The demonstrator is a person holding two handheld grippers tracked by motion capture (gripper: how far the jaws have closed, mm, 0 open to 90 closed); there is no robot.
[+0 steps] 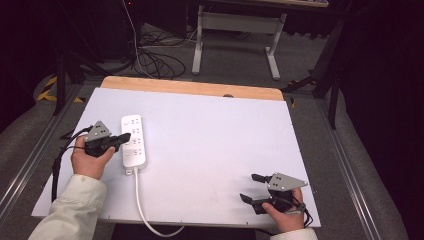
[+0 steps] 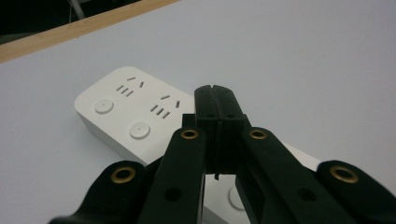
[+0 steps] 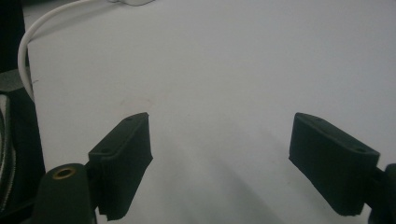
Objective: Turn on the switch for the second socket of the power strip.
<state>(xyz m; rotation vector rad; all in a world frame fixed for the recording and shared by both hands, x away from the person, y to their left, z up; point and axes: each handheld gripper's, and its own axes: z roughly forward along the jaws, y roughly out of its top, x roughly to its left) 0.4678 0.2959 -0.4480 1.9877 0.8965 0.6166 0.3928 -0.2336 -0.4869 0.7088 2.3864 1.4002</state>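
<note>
Item: power strip [image 1: 135,140], left of frame — I am hovering my left gripper [image 1: 126,137], jaws closed and empty, over its switches, judging a downward press next; right gripper [image 1: 250,187] idling wide open.

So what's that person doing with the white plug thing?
A person holds a gripper in each hand at a white table. The left gripper, jaws shut, is over the white power strip, seemingly near its round buttons. The right gripper waits open near the table's front edge, holding nothing.

A lab: dark curtains [image 1: 380,75], floor cables [image 1: 155,60], a white-topped test table [image 1: 215,150].
</note>
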